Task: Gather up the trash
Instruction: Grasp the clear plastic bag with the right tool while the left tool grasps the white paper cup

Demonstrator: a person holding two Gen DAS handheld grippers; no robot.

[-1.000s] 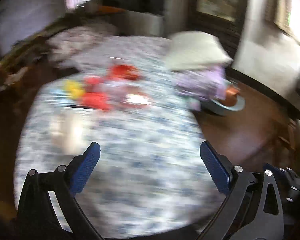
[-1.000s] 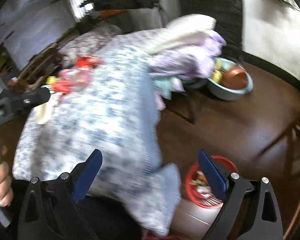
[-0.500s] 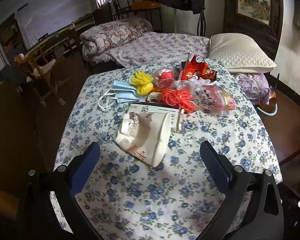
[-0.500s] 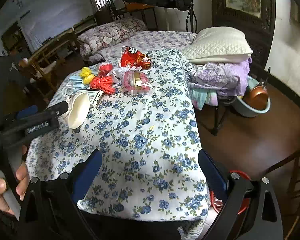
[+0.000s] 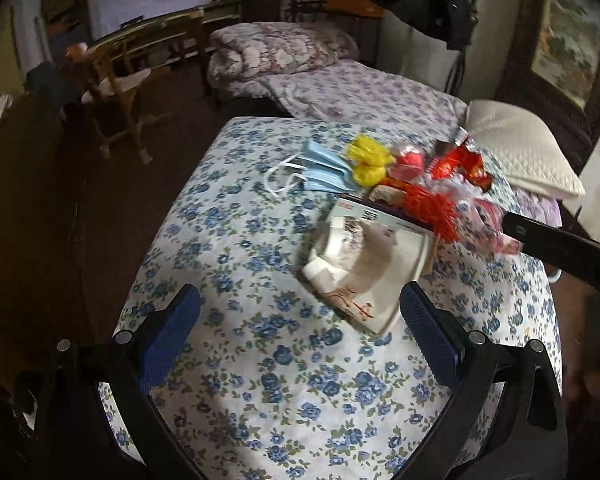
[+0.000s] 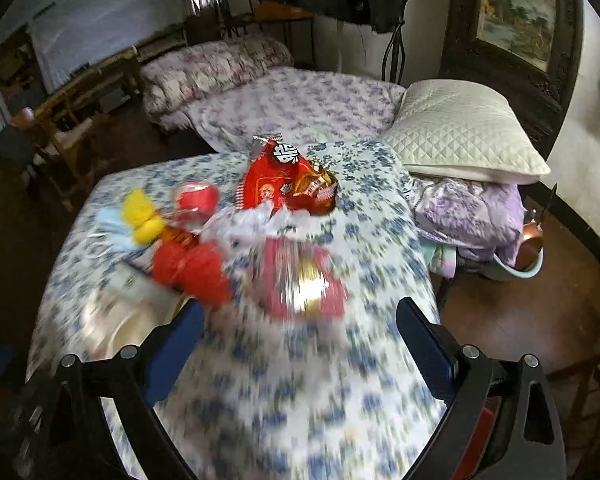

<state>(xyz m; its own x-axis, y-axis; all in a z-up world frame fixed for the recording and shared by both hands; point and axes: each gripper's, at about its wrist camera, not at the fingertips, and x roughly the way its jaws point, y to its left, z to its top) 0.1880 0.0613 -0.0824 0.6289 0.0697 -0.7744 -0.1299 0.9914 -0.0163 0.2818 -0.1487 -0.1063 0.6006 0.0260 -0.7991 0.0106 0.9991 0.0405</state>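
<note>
The left tool (image 5: 300, 316) hovers over the near part of the counter covered with a white cloth printed with blue flowers (image 5: 260, 360), its blue-padded fingers (image 5: 172, 328) spread wide apart and holding nothing. The right tool (image 6: 298, 328) is likewise spread apart and empty above the same counter (image 6: 300, 400); its view is motion-blurred in the lower half.

The trash lies in a cluster on the far right part of the counter:
- A crumpled white paper bowl (image 5: 364, 268) lies tipped on its side, nearest the left tool, just ahead of its right finger.
- A flat white and dark printed card box (image 5: 384, 216) lies touching the bowl's far edge.
- A bundle of orange-red netting (image 5: 432, 204) rests on the box; it also shows in the right view (image 6: 192, 268).
- Light-blue pleated face masks with white ear loops (image 5: 324, 168) lie at the left of the cluster.
- A yellow crumpled wrapper (image 5: 368, 160) lies just beside the masks.
- A red foil snack bag (image 6: 284, 180) lies at the far end of the cluster.
- A clear plastic bag with red and gold contents (image 6: 304, 280) lies directly ahead of the right tool, between its fingers in the view.

A white quilted pillow (image 6: 464, 132) sits beyond the counter's right edge.
</note>
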